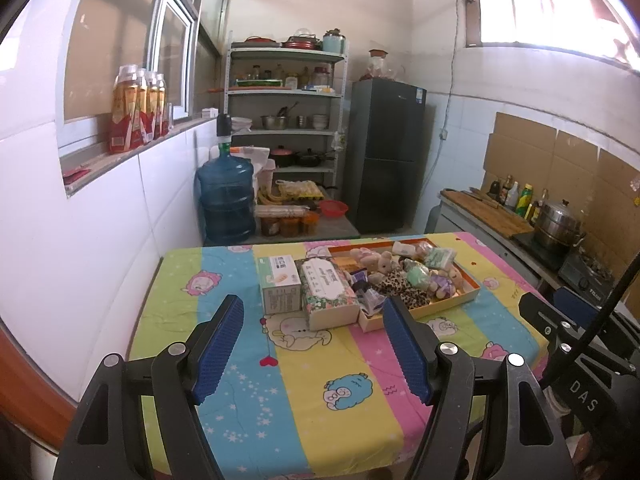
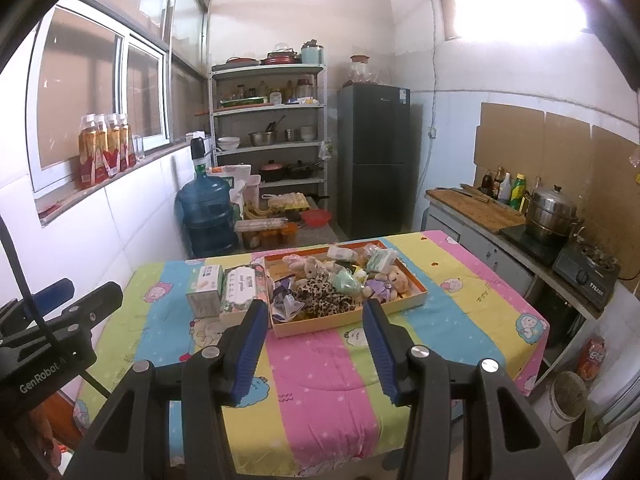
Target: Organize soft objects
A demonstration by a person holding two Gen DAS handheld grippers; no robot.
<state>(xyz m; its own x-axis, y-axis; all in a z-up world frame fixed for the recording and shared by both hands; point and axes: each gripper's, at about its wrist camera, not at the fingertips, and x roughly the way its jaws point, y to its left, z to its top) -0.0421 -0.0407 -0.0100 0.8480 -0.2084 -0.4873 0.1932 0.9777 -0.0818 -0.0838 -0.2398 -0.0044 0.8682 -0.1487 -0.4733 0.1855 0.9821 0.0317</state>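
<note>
A shallow cardboard tray [image 1: 448,307] [image 2: 396,303] on the table holds several soft things: plush rabbits [image 1: 384,262] [image 2: 310,266], a leopard-print cloth [image 1: 404,292] [image 2: 320,294], green tissue packs [image 1: 418,274] [image 2: 346,282] and a small bear [image 2: 398,278]. To its left lie a floral tissue pack [image 1: 326,294] [image 2: 240,288] and a white-green box [image 1: 280,284] [image 2: 206,290]. My left gripper [image 1: 314,312] is open and empty, held above the table short of these. My right gripper [image 2: 316,312] is open and empty, just short of the tray's near edge.
The table wears a striped cartoon cloth [image 1: 320,392] [image 2: 320,372]. A tiled wall [image 1: 100,220] runs along its left. A counter with a steamer pot [image 2: 552,216] and stove stands to the right. A water jug [image 1: 226,200], shelves [image 1: 286,120] and a fridge [image 1: 384,152] stand behind.
</note>
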